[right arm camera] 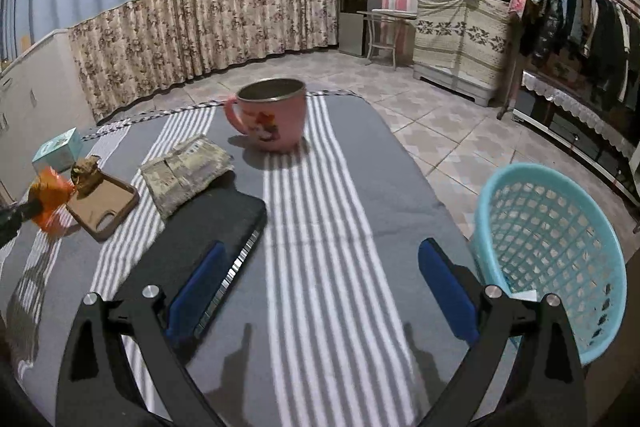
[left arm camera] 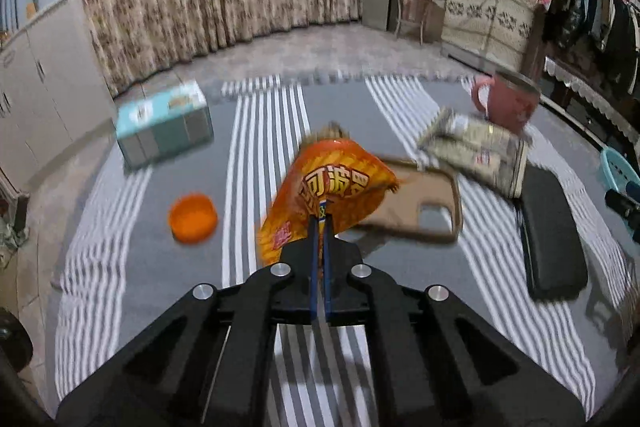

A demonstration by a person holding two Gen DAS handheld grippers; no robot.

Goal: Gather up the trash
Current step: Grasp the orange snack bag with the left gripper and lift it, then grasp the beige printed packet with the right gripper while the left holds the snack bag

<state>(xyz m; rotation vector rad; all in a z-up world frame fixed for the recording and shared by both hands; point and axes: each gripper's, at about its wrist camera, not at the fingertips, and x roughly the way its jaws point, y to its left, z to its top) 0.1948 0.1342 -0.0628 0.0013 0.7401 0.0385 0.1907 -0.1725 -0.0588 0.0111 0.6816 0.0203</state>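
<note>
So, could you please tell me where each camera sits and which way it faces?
Left wrist: rides the left gripper, looking over the striped table; its shut fingers pinch an orange snack wrapper.
Right wrist: rides the right gripper, open, facing the pink mug and blue basket.
Shared: mug, brown phone case, black case, wrapper.

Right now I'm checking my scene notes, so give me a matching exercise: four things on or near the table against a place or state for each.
Things:
1. orange snack bag
2. pink mug
3. blue basket
4. right gripper

Places or states:
A. beside the table's right edge, off the cloth
B. pinched in the left gripper
C. open, holding nothing
D. upright at the table's far end

Pairs: 1-B, 2-D, 3-A, 4-C
</note>
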